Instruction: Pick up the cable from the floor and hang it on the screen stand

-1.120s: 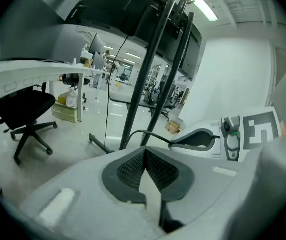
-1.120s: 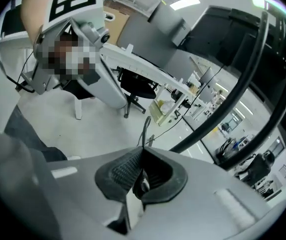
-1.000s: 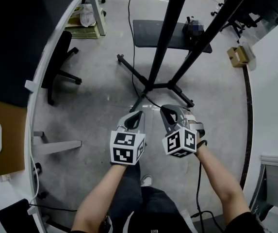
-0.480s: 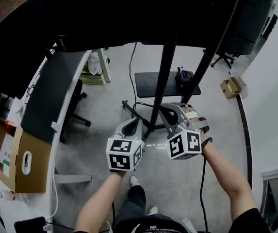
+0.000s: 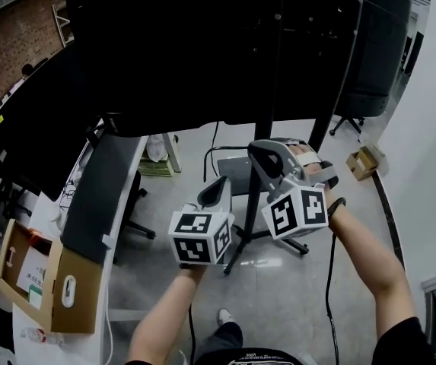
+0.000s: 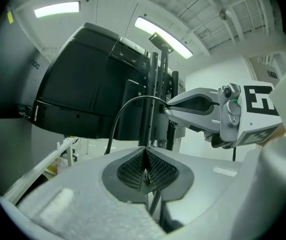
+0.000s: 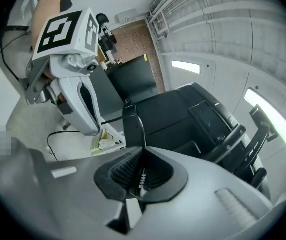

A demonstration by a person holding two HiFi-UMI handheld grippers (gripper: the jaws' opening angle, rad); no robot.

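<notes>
A thin black cable (image 5: 219,150) arcs between my two grippers in front of the screen stand's pole (image 5: 257,196). The left gripper (image 5: 216,192) is shut on the cable (image 6: 128,105), which is pinched between its pads and loops up toward the right gripper (image 6: 168,105). The right gripper (image 5: 257,153) is higher, beside the pole, and is shut on the ribbed end of the cable (image 7: 142,178); the left gripper (image 7: 89,129) shows beyond it. The large black screen back (image 5: 225,52) fills the space above both grippers.
A curved desk (image 5: 100,204) with an open cardboard box (image 5: 42,280) runs along the left, and an office chair (image 5: 132,204) stands beside it. The stand's legs (image 5: 286,243) spread on the floor. A small box (image 5: 362,160) lies near the right wall. Another cable (image 5: 328,280) hangs by my right arm.
Both grippers have risen from near the floor up to the pole, just below the screen, carrying the cable. The head view has tilted up and now shows the screen's back.
</notes>
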